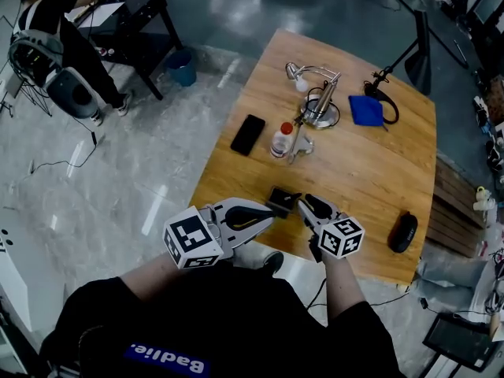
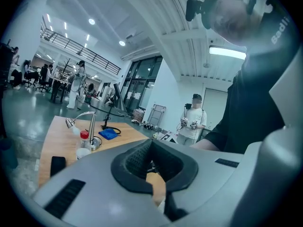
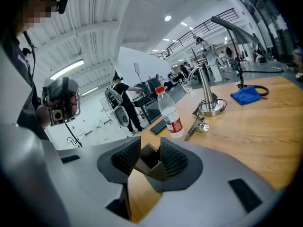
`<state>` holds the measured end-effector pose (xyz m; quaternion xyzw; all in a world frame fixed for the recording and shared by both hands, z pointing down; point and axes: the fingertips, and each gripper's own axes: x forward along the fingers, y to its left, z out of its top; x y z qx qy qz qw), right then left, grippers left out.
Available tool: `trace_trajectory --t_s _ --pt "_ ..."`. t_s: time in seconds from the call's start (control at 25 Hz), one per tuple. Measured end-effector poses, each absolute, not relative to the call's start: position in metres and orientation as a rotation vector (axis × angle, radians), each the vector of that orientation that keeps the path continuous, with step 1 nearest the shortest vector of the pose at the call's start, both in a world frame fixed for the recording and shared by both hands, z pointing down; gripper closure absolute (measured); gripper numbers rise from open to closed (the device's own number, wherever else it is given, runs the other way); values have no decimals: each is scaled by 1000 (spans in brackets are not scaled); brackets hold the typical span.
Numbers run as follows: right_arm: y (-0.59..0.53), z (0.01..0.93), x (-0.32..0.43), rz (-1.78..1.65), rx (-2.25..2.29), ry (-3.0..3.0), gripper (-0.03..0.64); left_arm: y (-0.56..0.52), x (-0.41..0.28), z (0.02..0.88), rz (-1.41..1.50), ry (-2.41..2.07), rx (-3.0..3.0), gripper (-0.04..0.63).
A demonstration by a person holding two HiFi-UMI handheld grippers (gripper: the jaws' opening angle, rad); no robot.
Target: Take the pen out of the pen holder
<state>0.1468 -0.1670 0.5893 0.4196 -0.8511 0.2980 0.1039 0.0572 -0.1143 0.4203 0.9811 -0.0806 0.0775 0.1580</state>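
My right gripper [image 3: 145, 161] straddling pen holder [image 3: 151, 158], jaws standing apart, not clamping. My left gripper [image 2: 154, 168] hovering unclenched just beside pen holder.

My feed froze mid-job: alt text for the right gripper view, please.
The right claw stands open, a small dark box between its pads, at the edge of the wooden table. Beyond stand a water bottle and a metal lamp base.
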Motion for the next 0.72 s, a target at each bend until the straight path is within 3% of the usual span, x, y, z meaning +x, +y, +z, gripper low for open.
trace_trajectory --t_s 0.56,0.72 --pt "-183 636 142 902 1190 -2388 497 -118 38 430 235 -294 2775 595" --pt "-183 635 140 877 1199 -2379 555 -117 31 431 230 -308 2771 595"
